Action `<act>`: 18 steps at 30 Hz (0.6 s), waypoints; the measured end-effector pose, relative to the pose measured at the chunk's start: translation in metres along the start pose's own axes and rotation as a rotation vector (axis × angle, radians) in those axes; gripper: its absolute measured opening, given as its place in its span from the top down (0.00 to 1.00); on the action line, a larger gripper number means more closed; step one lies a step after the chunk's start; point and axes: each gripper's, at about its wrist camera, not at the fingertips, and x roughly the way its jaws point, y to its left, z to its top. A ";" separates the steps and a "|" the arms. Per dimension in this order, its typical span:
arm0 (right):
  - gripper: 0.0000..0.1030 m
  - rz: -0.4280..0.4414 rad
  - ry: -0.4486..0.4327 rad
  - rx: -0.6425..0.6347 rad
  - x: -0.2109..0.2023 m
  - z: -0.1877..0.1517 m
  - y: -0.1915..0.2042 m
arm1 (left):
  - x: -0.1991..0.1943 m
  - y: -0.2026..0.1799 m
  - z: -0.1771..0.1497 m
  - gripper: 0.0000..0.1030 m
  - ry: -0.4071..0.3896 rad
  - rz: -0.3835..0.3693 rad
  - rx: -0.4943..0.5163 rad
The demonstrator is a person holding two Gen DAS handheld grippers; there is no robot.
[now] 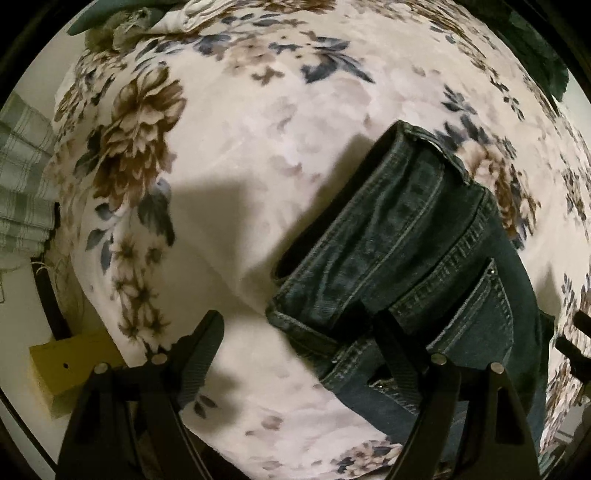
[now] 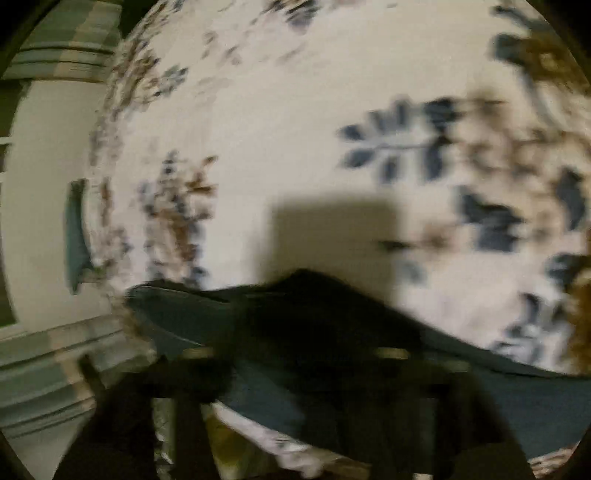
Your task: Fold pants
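Note:
Dark blue denim pants point(image 1: 413, 254) lie folded on a floral bedspread point(image 1: 258, 140), waistband and pocket toward me. My left gripper point(image 1: 291, 328) is open; its left finger hangs over the bedspread, its right finger point(image 1: 391, 343) rests on the waistband. In the blurred right wrist view, dark denim point(image 2: 317, 321) drapes between the fingers of my right gripper point(image 2: 295, 369); it looks raised off the bed, but blur hides whether the jaws are shut on it.
A plaid cloth point(image 1: 22, 177) hangs at the left beyond the bed edge. A yellow-green box point(image 1: 70, 365) sits at lower left. Dark green fabric point(image 1: 539, 48) lies at the far right corner, crumpled bedding point(image 1: 147, 18) at the top.

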 end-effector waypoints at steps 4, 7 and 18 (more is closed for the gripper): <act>0.39 -0.087 0.038 -0.126 0.026 0.001 0.014 | -0.001 -0.006 -0.001 0.20 -0.004 -0.010 0.019; 0.39 -0.154 0.081 -0.279 0.041 -0.011 0.027 | -0.001 -0.017 -0.001 0.20 -0.014 -0.014 0.034; 0.53 -0.264 0.221 -0.639 0.055 -0.021 0.055 | 0.009 -0.018 0.001 0.20 0.012 -0.034 0.032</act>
